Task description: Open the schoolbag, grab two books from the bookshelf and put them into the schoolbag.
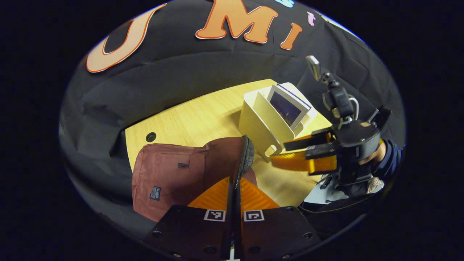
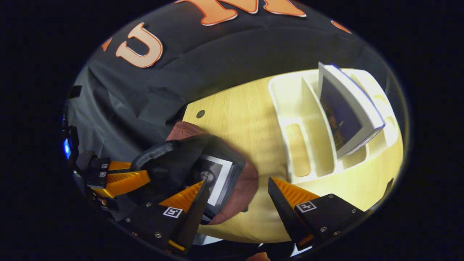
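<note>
Schoolbag point(image 1: 174, 181) lay on the table point(image 1: 203, 116), its zippered rim pinched by the left claw point(image 1: 235, 188) so the mouth was kept agape; one book point(image 2: 217, 177) sat inside. The right claw point(image 2: 235, 192) was spread, presumably for the bookshelf's point(image 2: 308, 145) remaining book point(image 2: 344, 112).

We held our left gripper point(image 1: 235, 188) with its two ridged fingers pressed close together, while our right gripper point(image 2: 235, 197) hung with fingers spread wide apart.
</note>
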`<state>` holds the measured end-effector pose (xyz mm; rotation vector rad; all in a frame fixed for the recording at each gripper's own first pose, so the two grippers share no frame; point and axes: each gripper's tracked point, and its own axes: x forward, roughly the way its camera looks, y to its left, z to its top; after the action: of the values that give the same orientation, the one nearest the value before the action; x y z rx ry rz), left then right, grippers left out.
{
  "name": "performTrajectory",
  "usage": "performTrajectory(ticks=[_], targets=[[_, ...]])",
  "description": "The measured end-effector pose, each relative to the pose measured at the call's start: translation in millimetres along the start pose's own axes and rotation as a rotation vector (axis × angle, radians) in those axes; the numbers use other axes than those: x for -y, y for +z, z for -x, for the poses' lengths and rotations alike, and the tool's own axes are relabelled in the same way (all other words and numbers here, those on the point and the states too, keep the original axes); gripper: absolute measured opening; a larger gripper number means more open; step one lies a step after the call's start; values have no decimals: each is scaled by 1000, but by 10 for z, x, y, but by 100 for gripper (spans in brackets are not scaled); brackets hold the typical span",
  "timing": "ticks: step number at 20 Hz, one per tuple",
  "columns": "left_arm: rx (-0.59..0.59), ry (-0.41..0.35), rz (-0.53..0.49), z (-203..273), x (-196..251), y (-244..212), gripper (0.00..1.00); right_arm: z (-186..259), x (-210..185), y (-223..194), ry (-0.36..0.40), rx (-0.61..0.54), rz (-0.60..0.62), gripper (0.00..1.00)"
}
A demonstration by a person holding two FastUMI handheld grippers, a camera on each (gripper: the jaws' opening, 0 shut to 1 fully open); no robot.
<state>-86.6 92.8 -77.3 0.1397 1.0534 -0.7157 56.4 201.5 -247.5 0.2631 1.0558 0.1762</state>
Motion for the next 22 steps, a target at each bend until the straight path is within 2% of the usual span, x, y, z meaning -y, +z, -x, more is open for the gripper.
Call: performTrajectory(ticks=[5,6,8,12,16,22], targets=[[0,5,19,-44,-13,-5,4,475,421,310,-108,-25,103,97],[2,9,23,-57,-21,0,9,537,513,399,-127,-26,121,98],[2,14,37,-72,-25,5,4,671,719,614,-177,-28,148,98],[0,28,76,-111,-18,6,4,760,1042,962,-252,-50,203,98],[-5,53,129,-149,-48,-7,4,567,1265,1161,-267,-119,234,98],[-31,95,199,-198,-68,-51,4,-39,1617,1187,-297,-261,230,98]])
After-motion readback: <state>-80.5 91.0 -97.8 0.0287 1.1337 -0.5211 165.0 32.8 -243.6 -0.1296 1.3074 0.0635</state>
